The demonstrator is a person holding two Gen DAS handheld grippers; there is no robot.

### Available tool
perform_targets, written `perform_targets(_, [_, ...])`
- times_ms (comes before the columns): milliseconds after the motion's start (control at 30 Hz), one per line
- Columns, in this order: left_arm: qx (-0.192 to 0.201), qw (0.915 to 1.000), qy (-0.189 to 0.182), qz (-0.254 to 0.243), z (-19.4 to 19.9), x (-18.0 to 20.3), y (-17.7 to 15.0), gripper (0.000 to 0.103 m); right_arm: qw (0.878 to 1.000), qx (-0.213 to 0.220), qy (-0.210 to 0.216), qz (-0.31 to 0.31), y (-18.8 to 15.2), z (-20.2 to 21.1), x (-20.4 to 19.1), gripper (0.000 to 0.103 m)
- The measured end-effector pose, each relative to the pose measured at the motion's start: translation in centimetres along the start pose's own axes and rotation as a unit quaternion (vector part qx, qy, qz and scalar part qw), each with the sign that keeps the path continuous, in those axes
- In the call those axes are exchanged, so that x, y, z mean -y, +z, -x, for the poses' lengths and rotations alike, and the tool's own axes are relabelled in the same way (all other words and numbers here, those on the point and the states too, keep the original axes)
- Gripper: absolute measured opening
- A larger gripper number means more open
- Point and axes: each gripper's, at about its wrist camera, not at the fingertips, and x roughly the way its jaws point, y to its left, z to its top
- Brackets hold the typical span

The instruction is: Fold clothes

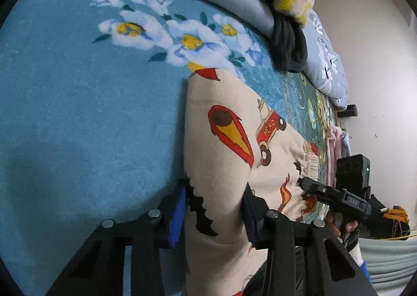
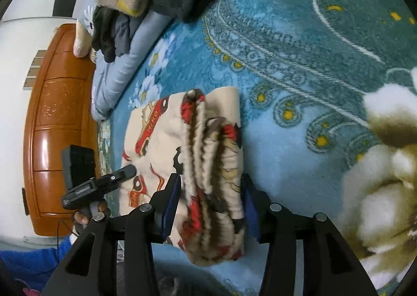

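Left gripper (image 1: 213, 215): I'm pinching the cream printed pants (image 1: 229, 139).
Right gripper (image 2: 208, 207): I'm clamping their gathered waistband (image 2: 208, 145) (blue blanket (image 2: 299, 160) underneath).

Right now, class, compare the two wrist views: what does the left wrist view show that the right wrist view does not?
Only the left wrist view shows the pink clothes at the bed's far edge and the white flower print on the blanket. Only the right shows the wooden cabinet and the garment's gathered waistband. Both show the cream cartoon-print garment, the blue blanket, and each tool closed on that garment.
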Motion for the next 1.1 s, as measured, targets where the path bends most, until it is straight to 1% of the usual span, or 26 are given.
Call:
perform_targets(133, [-0.003, 0.9995, -0.018, 0.025, 0.1, -1.4, 0.0, 0.038, 1.0, 0.017, 0.014, -0.011, -0.7, 0.9, 1.0, 0.049])
perform_targets(200, [-0.005, 0.9988, -0.029, 0.04, 0.1, -1.8, 0.0, 0.038, 0.999, 0.02, 0.02, -0.022, -0.9, 0.6, 1.5, 0.049])
perform_targets(267, [-0.009, 0.9985, -0.033, 0.043, 0.1, -1.8, 0.1, 0.041, 0.999, 0.027, 0.028, -0.032, -1.0, 0.4, 1.7, 0.049])
perform_targets(367, [-0.014, 0.9974, -0.043, 0.056, 0.1, -2.1, 0.2, 0.041, 0.999, 0.027, 0.018, -0.036, -0.9, 0.3, 1.4, 0.048])
perform_targets(467, [-0.015, 0.9968, -0.045, 0.064, 0.0, -2.0, 0.1, 0.041, 0.999, 0.025, 0.003, -0.037, -0.8, 0.1, 1.0, 0.044])
perform_targets(533, [-0.014, 0.9982, -0.03, 0.051, 0.0, -1.4, 0.1, 0.041, 0.999, 0.023, -0.006, -0.039, -0.8, 0.1, 0.7, 0.036])
perform_targets(600, [-0.011, 0.9996, -0.002, 0.027, 0.1, -0.3, 0.1, 0.04, 0.999, 0.018, -0.027, -0.028, -0.7, 0.1, -0.1, 0.03])
perform_targets(667, [-0.007, 0.9997, 0.024, -0.001, 0.3, 1.0, 0.1, 0.038, 0.999, 0.017, -0.039, -0.014, -0.6, 0.7, -1.4, 0.028])
perform_targets(733, [-0.004, 0.9987, 0.044, -0.026, 0.5, 2.3, 0.1, 0.03, 0.999, 0.019, -0.044, 0.001, -0.5, 1.5, -2.5, 0.026])
perform_targets(833, [0.004, 0.9974, 0.047, -0.055, 1.2, 3.8, -0.1, 0.027, 0.998, 0.031, -0.047, 0.019, -1.1, 3.4, -3.7, 0.026])
perform_targets(1000, [0.003, 0.9967, 0.027, -0.077, 1.9, 5.8, 0.6, 0.021, 0.995, 0.053, -0.068, 0.041, -2.1, 5.8, -6.1, 0.026])
perform_targets(1067, [0.003, 0.9953, 0.018, -0.095, 2.6, 7.3, 1.2, 0.021, 0.994, 0.072, -0.073, 0.037, -2.5, 7.2, -6.5, 0.026])
perform_targets(1100, [0.005, 0.9939, 0.014, -0.109, 3.0, 8.2, 1.6, 0.017, 0.993, 0.088, -0.069, 0.034, -3.0, 8.2, -6.4, 0.026])
